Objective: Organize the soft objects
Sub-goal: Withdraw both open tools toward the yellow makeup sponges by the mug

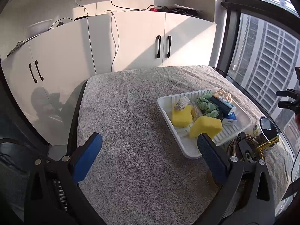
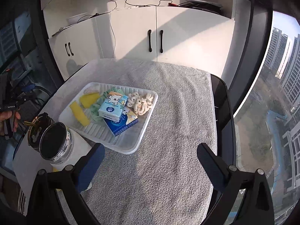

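in the left wrist view we see the left gripper (image 1: 150, 146) at the bottom of the frame, its blue-padded fingers (image 1: 88, 155) spread wide with nothing between them, above the grey towel (image 1: 127, 116). right of centre sits the white tray (image 1: 168, 101), holding two yellow sponges (image 1: 205, 126), a crumpled green cloth (image 1: 208, 106), tissue packs (image 1: 223, 105) and a cream knotted rope piece (image 1: 223, 93) at its far corner. a glass jar (image 1: 266, 131) stands at the tray's lower right.

in the right wrist view the right gripper (image 2: 150, 155) fills the bottom, its fingers (image 2: 210, 159) released and empty over the towel (image 2: 178, 131). the tray (image 2: 123, 146) lies left of centre, with the tissue packs (image 2: 113, 106) stacked in its middle, the rope piece (image 2: 140, 103) to their right, the sponges (image 2: 79, 113) to their left. two jars (image 2: 54, 142) stand at the tray's lower left. white cabinets (image 2: 187, 43) fill the upper frame.
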A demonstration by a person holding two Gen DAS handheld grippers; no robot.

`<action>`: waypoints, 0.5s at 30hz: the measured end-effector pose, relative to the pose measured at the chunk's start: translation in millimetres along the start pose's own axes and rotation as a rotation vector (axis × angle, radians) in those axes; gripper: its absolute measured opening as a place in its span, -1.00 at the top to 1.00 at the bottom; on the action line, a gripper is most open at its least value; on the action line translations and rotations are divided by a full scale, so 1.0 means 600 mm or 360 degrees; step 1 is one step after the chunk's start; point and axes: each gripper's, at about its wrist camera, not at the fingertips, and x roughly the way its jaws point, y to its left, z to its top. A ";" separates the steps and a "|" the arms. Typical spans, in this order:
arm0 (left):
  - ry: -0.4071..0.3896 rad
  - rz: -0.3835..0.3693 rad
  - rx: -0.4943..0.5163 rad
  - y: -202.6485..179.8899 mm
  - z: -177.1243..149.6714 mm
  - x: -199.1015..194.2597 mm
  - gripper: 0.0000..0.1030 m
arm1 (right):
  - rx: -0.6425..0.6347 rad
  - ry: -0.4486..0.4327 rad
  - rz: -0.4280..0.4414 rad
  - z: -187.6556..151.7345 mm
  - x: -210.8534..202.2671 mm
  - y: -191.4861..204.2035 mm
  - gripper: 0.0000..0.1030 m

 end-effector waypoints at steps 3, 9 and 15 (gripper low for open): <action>-0.0037 -0.0013 0.0013 -0.020 -0.038 -0.041 -1.00 | 0.0074 -0.0039 0.0044 -0.040 -0.023 0.018 -0.96; -0.0090 -0.0095 0.0143 -0.119 -0.131 -0.107 -1.00 | 0.0145 -0.0100 0.0105 -0.134 -0.058 0.086 -0.96; -0.0014 -0.0248 0.0215 -0.221 -0.209 -0.112 -1.00 | 0.0272 -0.0130 0.0185 -0.207 -0.070 0.143 -0.96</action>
